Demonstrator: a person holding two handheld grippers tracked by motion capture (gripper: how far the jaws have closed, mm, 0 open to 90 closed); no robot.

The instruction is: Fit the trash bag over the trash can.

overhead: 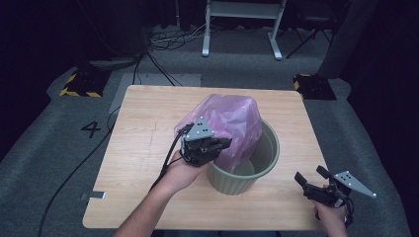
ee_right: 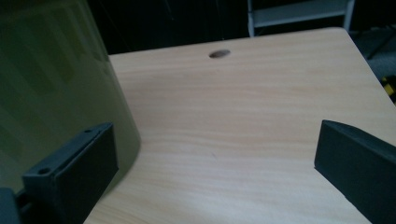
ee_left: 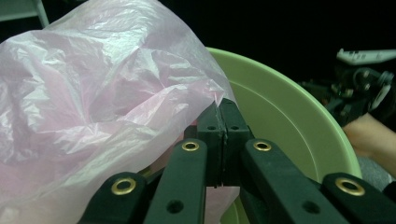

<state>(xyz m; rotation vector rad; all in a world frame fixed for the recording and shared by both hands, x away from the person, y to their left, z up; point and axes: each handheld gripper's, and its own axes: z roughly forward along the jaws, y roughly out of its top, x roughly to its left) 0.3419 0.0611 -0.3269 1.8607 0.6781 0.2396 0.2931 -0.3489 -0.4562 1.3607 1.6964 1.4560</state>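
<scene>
A green ribbed bin (overhead: 262, 163) stands on the wooden table (overhead: 148, 148), right of centre. A pink plastic bag (overhead: 232, 121) billows up out of its left side. My left gripper (overhead: 225, 143) is over the bin's near-left rim, shut on the bag's edge (ee_left: 219, 95); in the left gripper view the jaws meet with pink film caught between them. My right gripper (overhead: 311, 175) is low at the table's front right, apart from the bin, open. In the right gripper view its fingers (ee_right: 74, 172) stand wide, with the bin wall (ee_right: 51, 84) at the left.
A round cable hole (ee_right: 219, 54) is in the table top beyond the right gripper. Cables (overhead: 163, 64) and a white frame's legs (overhead: 242, 29) lie on the grey floor behind the table. Yellow-black striped blocks (overhead: 81, 84) sit at both far corners.
</scene>
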